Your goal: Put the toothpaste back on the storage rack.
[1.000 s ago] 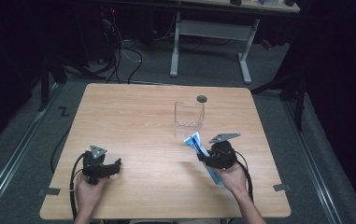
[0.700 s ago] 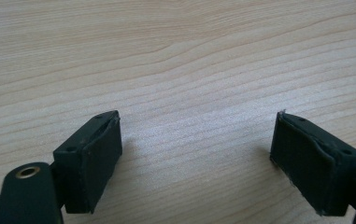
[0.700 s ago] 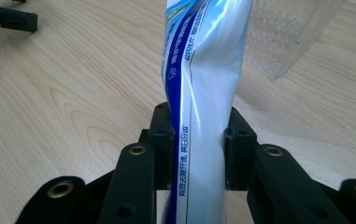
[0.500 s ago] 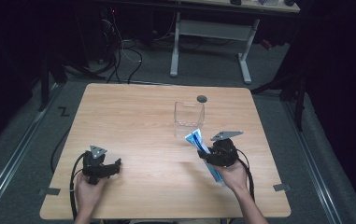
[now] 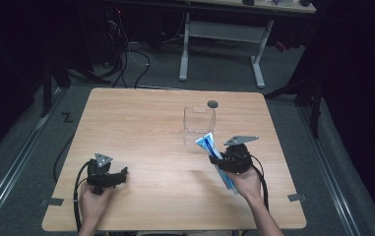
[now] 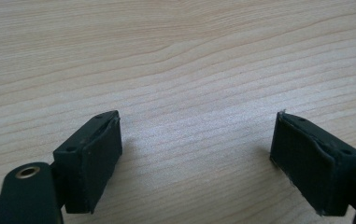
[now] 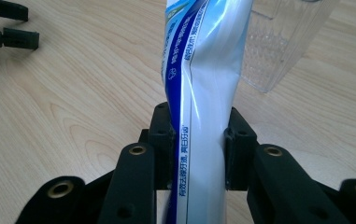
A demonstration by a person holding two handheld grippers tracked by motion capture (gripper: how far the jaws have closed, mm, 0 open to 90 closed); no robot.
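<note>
Toothpaste tube (image 7: 202, 93) stands clamped between right claw (image 7: 199, 140) pads.

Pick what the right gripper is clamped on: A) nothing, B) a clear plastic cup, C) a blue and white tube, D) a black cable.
C: in the right gripper view the right gripper has both jaws pressed against the blue and white tube, while the clear cup stands apart behind it.
</note>
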